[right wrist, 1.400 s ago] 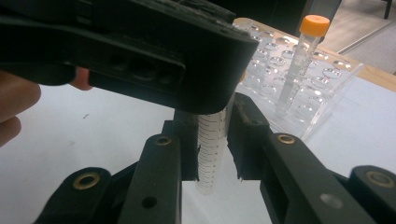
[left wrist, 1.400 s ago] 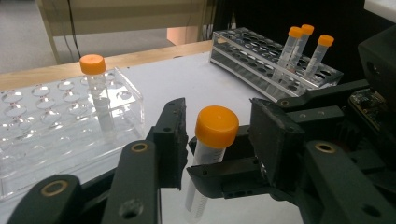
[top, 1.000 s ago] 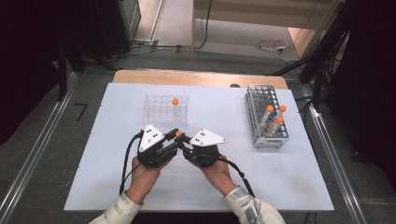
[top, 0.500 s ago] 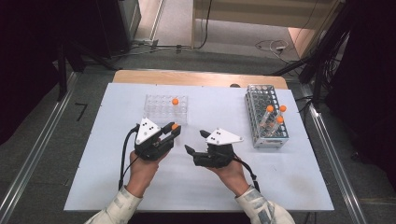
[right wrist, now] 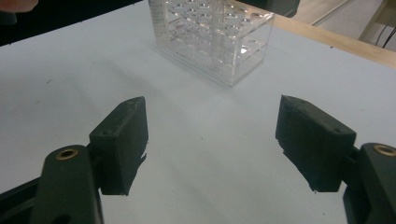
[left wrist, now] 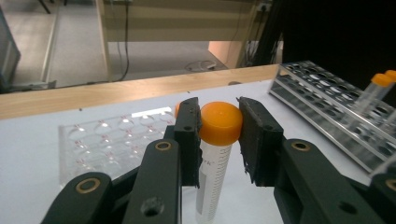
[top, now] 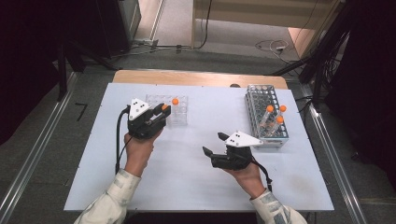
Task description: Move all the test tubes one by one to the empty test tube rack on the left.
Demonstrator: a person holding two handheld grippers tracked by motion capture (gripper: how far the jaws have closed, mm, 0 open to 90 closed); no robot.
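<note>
- Both grippers now sit apart; left gripper [top: 161, 111] grips the orange-capped tube [left wrist: 219, 140] beside the clear rack [top: 169, 111].
- Right gripper [top: 212, 145] has just been opening, jaws wide, nothing between.

Lower end of the orange-capped tube [left wrist: 215, 154] cut off at the bottom edge of the left gripper view, metal rack [left wrist: 327, 100] cropped at that frame's right edge, clear rack [right wrist: 212, 32] cut at the top of the right gripper view, forearms cropped at the high view's bottom edge.
</note>
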